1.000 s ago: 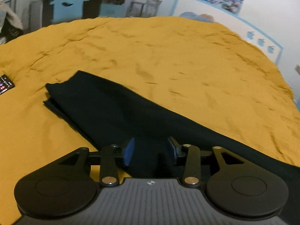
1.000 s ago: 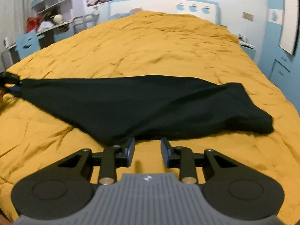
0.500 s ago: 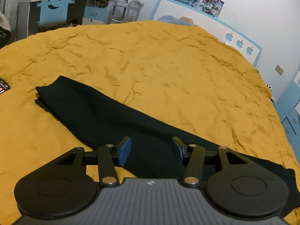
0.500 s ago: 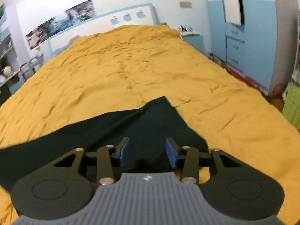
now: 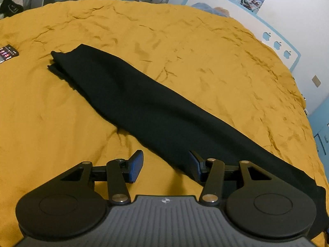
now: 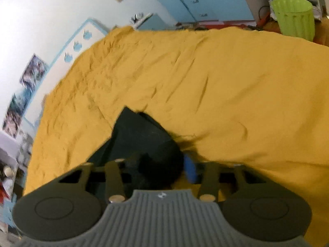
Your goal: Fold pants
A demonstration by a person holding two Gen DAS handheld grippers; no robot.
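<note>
Black pants [image 5: 144, 105] lie folded lengthwise in a long strip on the yellow bedspread [image 5: 185, 47], from upper left to lower right. My left gripper [image 5: 166, 164] is open, just above the strip's near edge, touching nothing. In the right wrist view the pants' end [image 6: 139, 135] lies right at my right gripper [image 6: 164, 166]. Its jaws stand apart with dark cloth bunched between them; the left finger is hidden by the cloth and the view is blurred.
A dark remote-like object [image 5: 7, 52] lies at the bed's left edge. A green bin [image 6: 294, 16] stands beyond the bed's far side. The blue-and-white headboard [image 5: 246, 20] and desk furniture ring the bed.
The left gripper opened wider and pulled back off the pants toward their near edge. The right gripper swung to the pants' end and tilted down onto it.
</note>
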